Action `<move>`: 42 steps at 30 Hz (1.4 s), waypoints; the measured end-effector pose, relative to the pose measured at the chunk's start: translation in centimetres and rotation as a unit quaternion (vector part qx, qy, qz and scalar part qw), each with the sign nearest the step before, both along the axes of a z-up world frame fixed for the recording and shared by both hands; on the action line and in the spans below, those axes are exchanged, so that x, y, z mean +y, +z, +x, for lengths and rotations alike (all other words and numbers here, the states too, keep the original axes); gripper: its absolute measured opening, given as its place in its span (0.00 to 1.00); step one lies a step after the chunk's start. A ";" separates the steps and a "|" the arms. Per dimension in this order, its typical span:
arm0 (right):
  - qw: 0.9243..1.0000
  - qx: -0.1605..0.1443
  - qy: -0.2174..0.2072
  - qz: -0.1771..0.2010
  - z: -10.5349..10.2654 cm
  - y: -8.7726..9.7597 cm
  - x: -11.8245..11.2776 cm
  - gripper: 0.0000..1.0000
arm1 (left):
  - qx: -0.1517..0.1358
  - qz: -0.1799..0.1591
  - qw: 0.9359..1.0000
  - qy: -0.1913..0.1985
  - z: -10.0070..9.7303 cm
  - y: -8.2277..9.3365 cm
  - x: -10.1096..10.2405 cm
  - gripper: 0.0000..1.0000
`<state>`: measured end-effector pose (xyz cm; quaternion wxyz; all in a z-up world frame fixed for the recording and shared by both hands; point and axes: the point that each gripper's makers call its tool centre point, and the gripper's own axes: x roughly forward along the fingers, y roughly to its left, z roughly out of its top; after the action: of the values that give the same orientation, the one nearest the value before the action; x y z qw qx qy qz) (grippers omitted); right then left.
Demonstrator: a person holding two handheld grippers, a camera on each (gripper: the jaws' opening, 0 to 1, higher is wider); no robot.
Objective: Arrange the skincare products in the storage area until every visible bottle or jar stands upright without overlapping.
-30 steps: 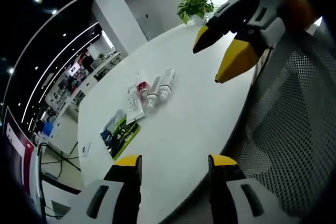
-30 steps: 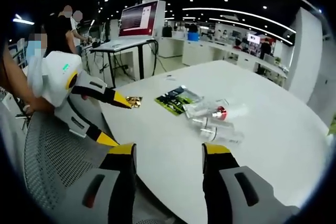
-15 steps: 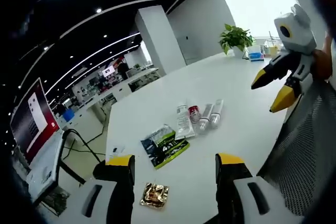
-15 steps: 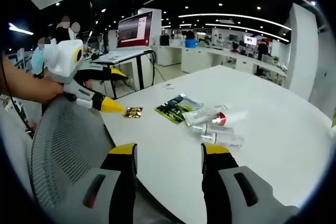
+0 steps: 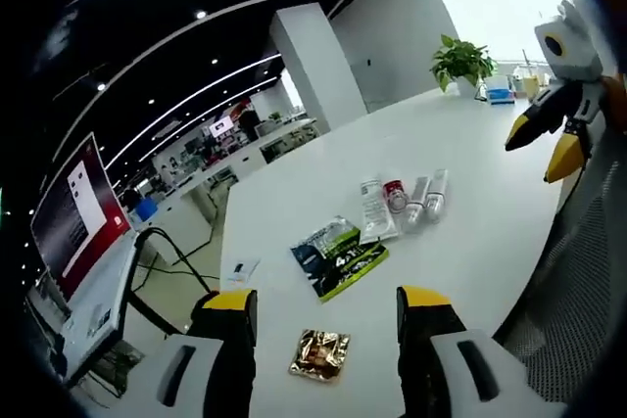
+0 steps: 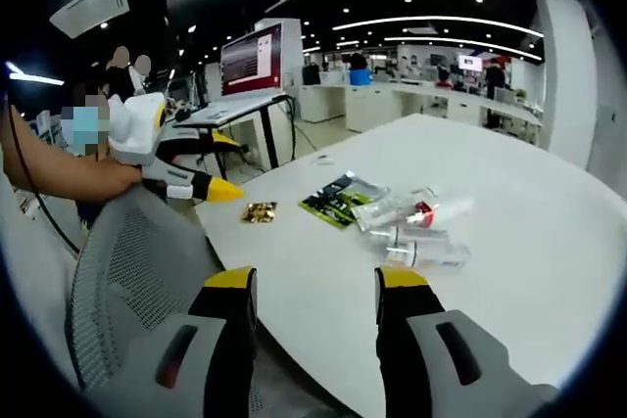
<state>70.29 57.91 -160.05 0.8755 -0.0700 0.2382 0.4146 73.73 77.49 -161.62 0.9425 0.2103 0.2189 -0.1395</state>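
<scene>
While both grippers, left (image 5: 323, 315) and right (image 6: 306, 291), hover spread and empty off the table (image 6: 549, 271) edge, four bottles (image 6: 411, 232) lie flat mid-table beside a green packet (image 5: 340, 256). Step: approach. Next: reach in, grasp one, stand it up.

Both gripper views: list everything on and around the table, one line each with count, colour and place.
Table: one, white, rounded edge.
Skincare tubes and bottles: about four, clear and white, one with a red cap, lying flat together mid-table.
Green sachet: one, green and black, flat beside the bottles.
Gold packet: one, shiny gold, near the table edge.
Potted plant: one, green, far end of the table.
Mesh chair: one, grey, at the table edge.
Monitor: one, red screen, on a desk behind.
Left gripper: yellow-tipped fingers, open.
Right gripper: yellow-tipped fingers, open.
</scene>
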 end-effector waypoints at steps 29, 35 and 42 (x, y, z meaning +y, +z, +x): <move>0.990 0.083 -0.029 -0.111 3.8 -0.9 -1.6 0.46 | 0.014 0.019 0.999 -0.042 -0.7 -1.0 -1.2 0.58; 0.993 -0.034 -0.014 -0.113 11.0 4.6 0.7 0.39 | 0.009 0.017 0.999 -0.047 -0.7 -0.8 -1.4 0.58; 0.976 -0.084 0.063 -0.193 16.5 4.8 4.6 0.40 | 0.011 0.020 0.998 -0.053 -0.8 -1.0 -1.6 0.58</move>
<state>86.84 62.52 -155.24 0.8345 -0.2868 0.2346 0.4078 72.90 75.87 -162.63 0.9270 0.2383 0.2209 -0.1872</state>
